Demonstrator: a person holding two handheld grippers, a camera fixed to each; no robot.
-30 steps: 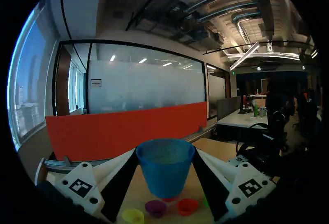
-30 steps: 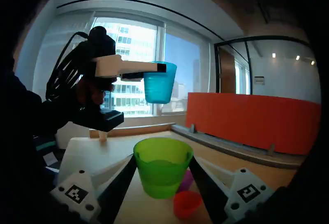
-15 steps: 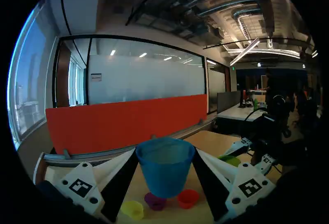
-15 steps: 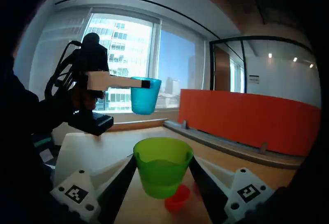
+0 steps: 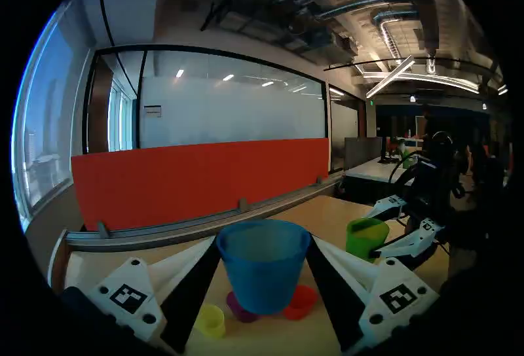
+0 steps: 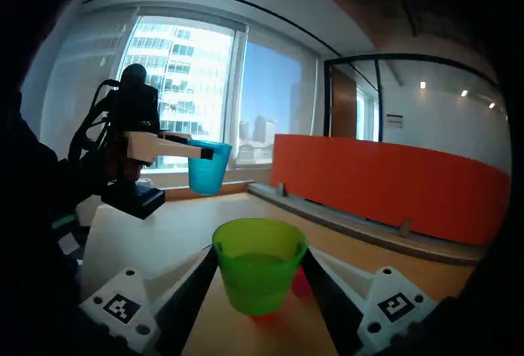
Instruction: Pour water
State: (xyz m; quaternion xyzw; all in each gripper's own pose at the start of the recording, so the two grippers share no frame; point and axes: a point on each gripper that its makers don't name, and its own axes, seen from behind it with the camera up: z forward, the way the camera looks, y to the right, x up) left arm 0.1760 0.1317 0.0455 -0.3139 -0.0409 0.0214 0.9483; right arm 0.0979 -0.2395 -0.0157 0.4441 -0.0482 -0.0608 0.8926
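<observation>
Cups first: blue cup (image 5: 263, 274) sits upright between the fingers of the left gripper (image 5: 263, 243), both pressed on its sides, held off the desk (image 5: 308, 215). Its inside looks hazy in the left gripper view, so can't tell whether it holds water. Green cup (image 6: 260, 271) is clamped the same way in the right gripper (image 6: 260, 251), upright. A level line partway up its wall reads as liquid.

The right gripper view puts the blue cup up and to the left of the green one, well apart, against the window (image 6: 177, 88). Neither cup is tilted.

Three small cups are on the desk under the blue cup: yellow cup (image 5: 209, 320), purple cup (image 5: 234, 305), red cup (image 5: 302, 300). Purple and red are partly hidden behind the blue cup, and their contents are not visible.

Hard to read:
- The hand (image 6: 121, 153) on the left gripper is a dark silhouette against the window, no detail.
- A red patch (image 6: 301, 284) past the green cup's lower edge is mostly covered.
- The right side of the left gripper view is dark.

An orange partition (image 5: 196, 179) runs along the desk's far edge.
</observation>
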